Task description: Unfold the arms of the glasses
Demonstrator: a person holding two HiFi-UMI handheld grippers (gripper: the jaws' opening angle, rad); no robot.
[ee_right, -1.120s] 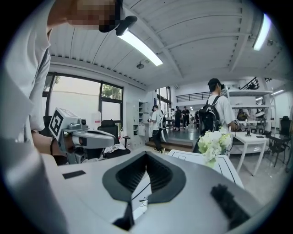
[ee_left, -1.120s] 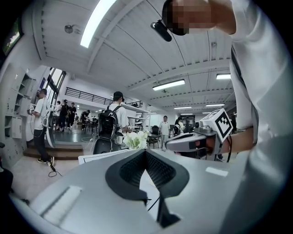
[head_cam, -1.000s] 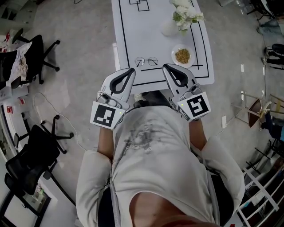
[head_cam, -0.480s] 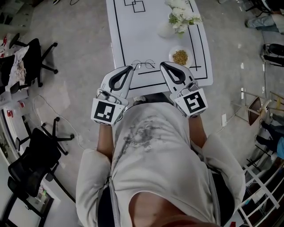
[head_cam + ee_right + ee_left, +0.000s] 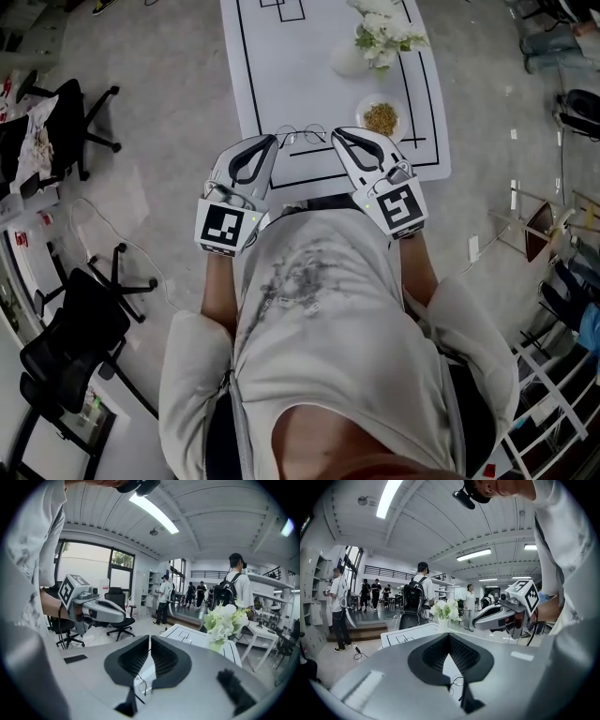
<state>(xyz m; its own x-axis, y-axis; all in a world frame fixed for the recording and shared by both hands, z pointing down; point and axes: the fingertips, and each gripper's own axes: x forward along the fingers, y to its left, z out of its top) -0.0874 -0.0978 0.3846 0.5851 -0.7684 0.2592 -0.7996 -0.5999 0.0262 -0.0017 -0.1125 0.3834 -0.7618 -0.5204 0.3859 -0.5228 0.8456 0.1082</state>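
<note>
Now | bowl (image 5: 363,110): brown bits (image 5: 382,118) | vase (image 5: 348,63): white flowers (image 5: 383,32) | glasses (image 5: 302,136) near bowl

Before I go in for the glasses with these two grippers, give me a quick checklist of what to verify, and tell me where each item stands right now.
1. Glasses lying on the table, just ahead of both gripper tips: ok.
2. Left gripper open for a grasp: not ok, its jaws are together with nothing between them.
3. Right gripper open for a grasp: not ok, its jaws are together and empty too.
4. Which way the folded arms lie: cannot tell, the frame is too thin and small here.
5. Bowl and flower vase apart from the glasses: ok, both stand off to the right.
</note>
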